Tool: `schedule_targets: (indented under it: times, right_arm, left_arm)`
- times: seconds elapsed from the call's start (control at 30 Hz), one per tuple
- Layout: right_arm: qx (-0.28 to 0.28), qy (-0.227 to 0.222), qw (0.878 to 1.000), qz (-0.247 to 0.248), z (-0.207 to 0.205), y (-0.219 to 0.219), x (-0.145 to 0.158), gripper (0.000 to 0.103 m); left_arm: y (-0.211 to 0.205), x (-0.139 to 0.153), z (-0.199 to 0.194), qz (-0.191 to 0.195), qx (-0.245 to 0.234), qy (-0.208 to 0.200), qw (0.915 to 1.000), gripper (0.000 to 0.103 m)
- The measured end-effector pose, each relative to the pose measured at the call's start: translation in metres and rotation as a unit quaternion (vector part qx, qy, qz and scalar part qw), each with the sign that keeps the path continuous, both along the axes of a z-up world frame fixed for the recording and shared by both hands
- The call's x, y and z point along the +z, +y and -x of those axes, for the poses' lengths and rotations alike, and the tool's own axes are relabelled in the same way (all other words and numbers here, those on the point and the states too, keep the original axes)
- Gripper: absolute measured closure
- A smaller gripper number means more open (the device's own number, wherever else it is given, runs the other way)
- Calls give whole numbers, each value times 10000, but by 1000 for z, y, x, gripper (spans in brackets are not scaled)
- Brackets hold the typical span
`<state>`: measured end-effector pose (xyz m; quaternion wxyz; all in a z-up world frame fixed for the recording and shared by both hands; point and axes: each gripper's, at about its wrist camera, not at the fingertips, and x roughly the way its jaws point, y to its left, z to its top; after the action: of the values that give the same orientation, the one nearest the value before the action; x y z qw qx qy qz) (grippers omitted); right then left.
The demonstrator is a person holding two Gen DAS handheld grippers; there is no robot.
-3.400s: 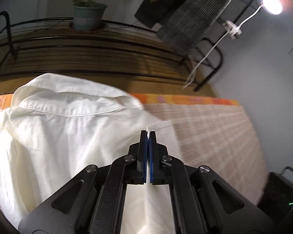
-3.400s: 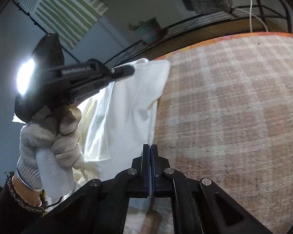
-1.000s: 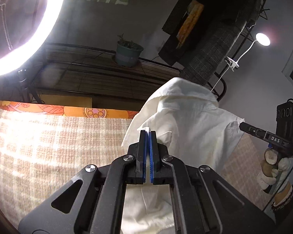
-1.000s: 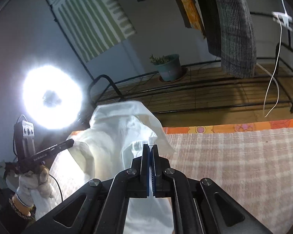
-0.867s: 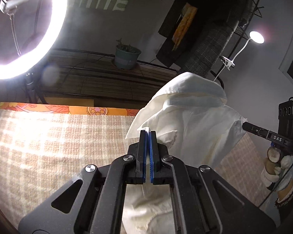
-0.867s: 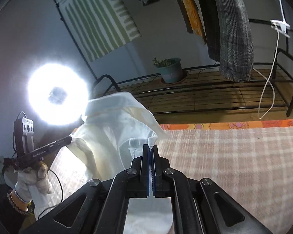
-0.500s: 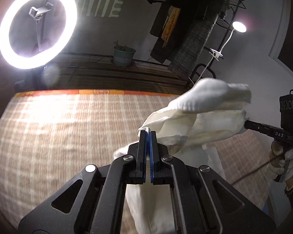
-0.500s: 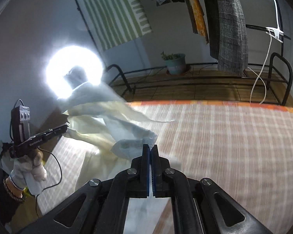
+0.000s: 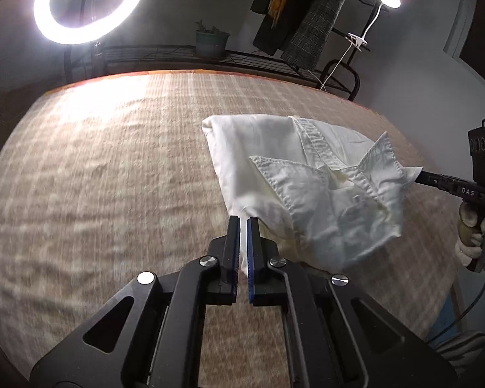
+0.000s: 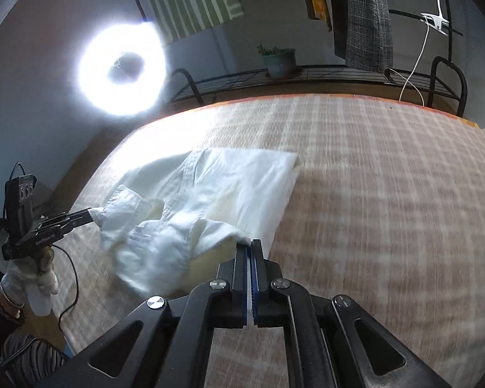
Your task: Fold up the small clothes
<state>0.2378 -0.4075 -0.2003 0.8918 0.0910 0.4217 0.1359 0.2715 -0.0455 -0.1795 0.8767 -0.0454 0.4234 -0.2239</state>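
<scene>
A small white shirt [image 9: 310, 181] is spread over the brown plaid bed cover [image 9: 113, 174], collar side up, its far edge resting on the cover. My left gripper [image 9: 243, 223] is shut on one corner of the shirt. My right gripper [image 10: 251, 245] is shut on the other corner of the shirt [image 10: 210, 194]. The right gripper also shows in the left wrist view [image 9: 418, 174], pinching the shirt's edge. The left gripper shows in the right wrist view [image 10: 92, 215], gripping the shirt's left corner in a gloved hand.
A bright ring light [image 9: 87, 0] stands at the bed's far left. A black metal rack [image 9: 242, 61] with a potted plant [image 9: 211, 42] runs behind the bed. Dark clothes [image 9: 310, 22] hang at the back right beside a clip lamp [image 9: 389, 0].
The shirt has swung from hanging upright in the air down onto the bed cover, spread out flat. Both grippers have lowered with it and still hold its corners.
</scene>
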Motion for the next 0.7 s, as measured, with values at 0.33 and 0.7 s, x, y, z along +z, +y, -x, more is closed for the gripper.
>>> schedule_targets:
  times: [0.33, 0.7]
  right_arm:
    - [-675, 267, 9903, -1189, 15, -38, -9, 50]
    - [-512, 730, 9710, -2221, -17, -13, -32, 103]
  left_arm:
    - [47, -21, -46, 2056, 726, 1364, 9664, 59]
    - [33, -19, -45, 2784, 680, 1752, 9419, 103]
